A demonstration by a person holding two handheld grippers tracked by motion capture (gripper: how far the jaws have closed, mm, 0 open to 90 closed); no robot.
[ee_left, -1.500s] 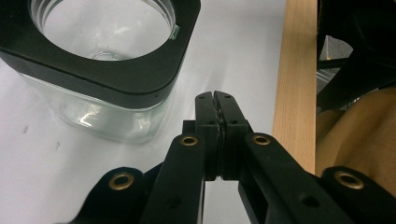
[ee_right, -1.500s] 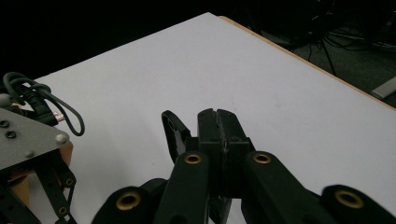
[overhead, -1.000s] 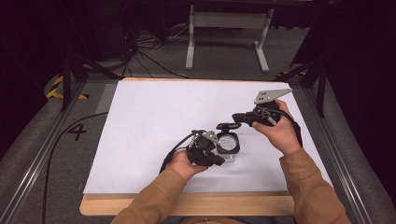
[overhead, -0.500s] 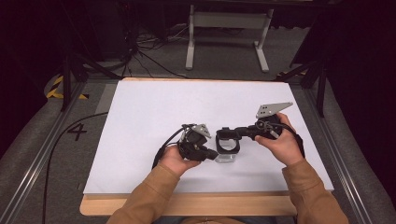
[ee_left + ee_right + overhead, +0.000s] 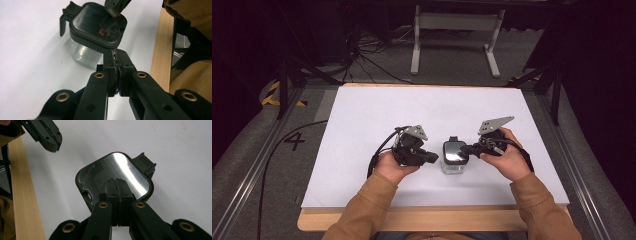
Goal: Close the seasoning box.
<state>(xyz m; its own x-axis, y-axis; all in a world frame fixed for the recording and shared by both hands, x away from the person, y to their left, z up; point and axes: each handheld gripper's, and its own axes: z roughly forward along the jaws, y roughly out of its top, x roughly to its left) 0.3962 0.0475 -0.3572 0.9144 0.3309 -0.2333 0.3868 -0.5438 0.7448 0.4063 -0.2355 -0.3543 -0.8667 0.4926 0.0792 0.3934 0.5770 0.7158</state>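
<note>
A small clear square container (image 5: 454,166) with a black lid (image 5: 454,151) stands on the white sheet near the front middle. The lid (image 5: 117,170) has a shiny metal top and lies flat, its latch tab (image 5: 146,163) on the far side. My right gripper (image 5: 464,148) is shut, with its tips (image 5: 117,182) resting on the lid's top and nothing between them. My left gripper (image 5: 434,158) is just left of the container (image 5: 85,53), apart from it. Its jaws have just eased open a touch, but the pads (image 5: 116,53) still look together with nothing between them.
The white sheet (image 5: 377,115) covers a wooden table whose front edge (image 5: 432,220) lies close behind the hands. A metal stand (image 5: 454,22) and cables lie on the floor beyond the far edge. Rails run along both sides.
My right hand has come down and nearer the front edge, ending with its tips on the lid. My left hand has drawn left and up, away from the container.
</note>
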